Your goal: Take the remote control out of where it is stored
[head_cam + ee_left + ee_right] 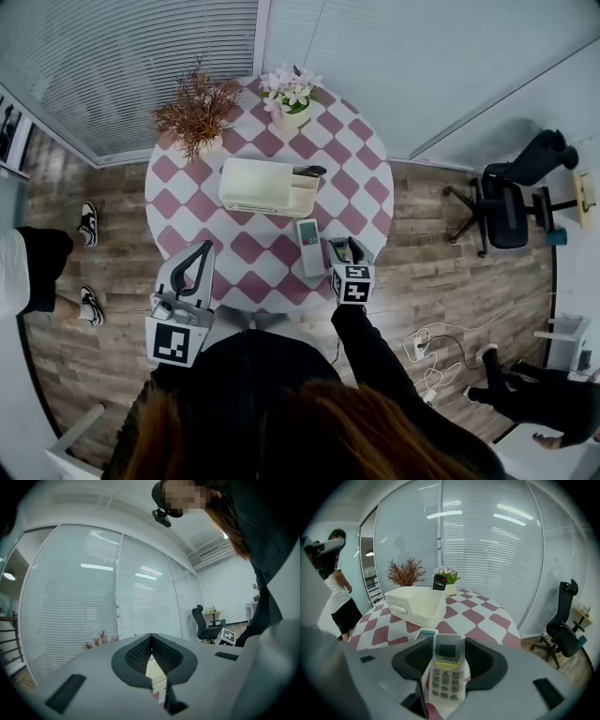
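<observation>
**Remote out of box, held over desk**

The right tongs (448, 644) pinch a white remote (447, 672) by its sides, clear of the box (262, 206) and near the desk (366, 159) edge. The left tongs (151, 637) are pressed together and empty.

Step judged: set-down. The next move calls for lowering the remote flat beside the second remote (309, 246), then release.

The right gripper view shows the grip; the head view hides it behind the marker cube.

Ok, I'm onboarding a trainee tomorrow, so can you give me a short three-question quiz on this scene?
1. True or false: the left gripper holds a remote.
2. Where is the remote with the yellow button? A) between the right gripper's fingers B) on the office chair C) on the floor
3. Fill in: the black remote stands in the cream ____.
Key: 1 false; 2 A; 3 basket.
</observation>
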{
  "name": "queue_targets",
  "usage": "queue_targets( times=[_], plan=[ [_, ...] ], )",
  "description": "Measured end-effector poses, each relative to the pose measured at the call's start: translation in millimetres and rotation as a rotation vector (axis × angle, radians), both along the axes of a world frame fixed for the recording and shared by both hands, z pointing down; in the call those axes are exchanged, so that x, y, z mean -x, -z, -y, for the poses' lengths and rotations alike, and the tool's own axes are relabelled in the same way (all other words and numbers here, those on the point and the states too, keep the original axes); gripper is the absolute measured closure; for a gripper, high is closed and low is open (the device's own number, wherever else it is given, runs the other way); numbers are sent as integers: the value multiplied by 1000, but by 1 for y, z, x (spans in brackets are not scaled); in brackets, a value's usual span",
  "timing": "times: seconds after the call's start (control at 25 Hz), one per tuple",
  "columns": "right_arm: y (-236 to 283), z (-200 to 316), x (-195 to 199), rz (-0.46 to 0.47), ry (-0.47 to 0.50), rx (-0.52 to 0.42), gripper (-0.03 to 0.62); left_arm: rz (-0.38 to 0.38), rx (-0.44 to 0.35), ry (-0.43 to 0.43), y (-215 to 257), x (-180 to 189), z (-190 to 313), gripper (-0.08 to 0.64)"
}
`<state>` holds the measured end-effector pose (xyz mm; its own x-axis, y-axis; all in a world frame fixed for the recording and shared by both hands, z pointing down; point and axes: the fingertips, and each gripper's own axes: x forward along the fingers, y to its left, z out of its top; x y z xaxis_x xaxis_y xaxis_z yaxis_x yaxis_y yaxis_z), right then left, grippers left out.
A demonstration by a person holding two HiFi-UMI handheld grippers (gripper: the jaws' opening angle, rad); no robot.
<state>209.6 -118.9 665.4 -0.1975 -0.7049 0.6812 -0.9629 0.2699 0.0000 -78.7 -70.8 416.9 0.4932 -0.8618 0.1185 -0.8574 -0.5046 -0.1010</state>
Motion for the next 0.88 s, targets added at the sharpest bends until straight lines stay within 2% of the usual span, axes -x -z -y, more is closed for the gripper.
queue_targets(
  times=[0.32,0.36,0.4,0.44,0.88],
  plan=[
    [-36,21,2,-45,-1,71,370,-2,-3,3,0,-1,0,554],
    [-38,22,1,-53,-2,72,380,-1,-3,5,1,-1,0,554],
    [-38,24,1,-59,-5,67,457,-1,-1,7,1,0,0,554],
    [-37,26,0,-63,-7,62,471,-2,1,10,1,1,0,554],
    [-36,29,0,-52,-3,51,477,8,-1,11,0,1,-1,554]
  ],
)
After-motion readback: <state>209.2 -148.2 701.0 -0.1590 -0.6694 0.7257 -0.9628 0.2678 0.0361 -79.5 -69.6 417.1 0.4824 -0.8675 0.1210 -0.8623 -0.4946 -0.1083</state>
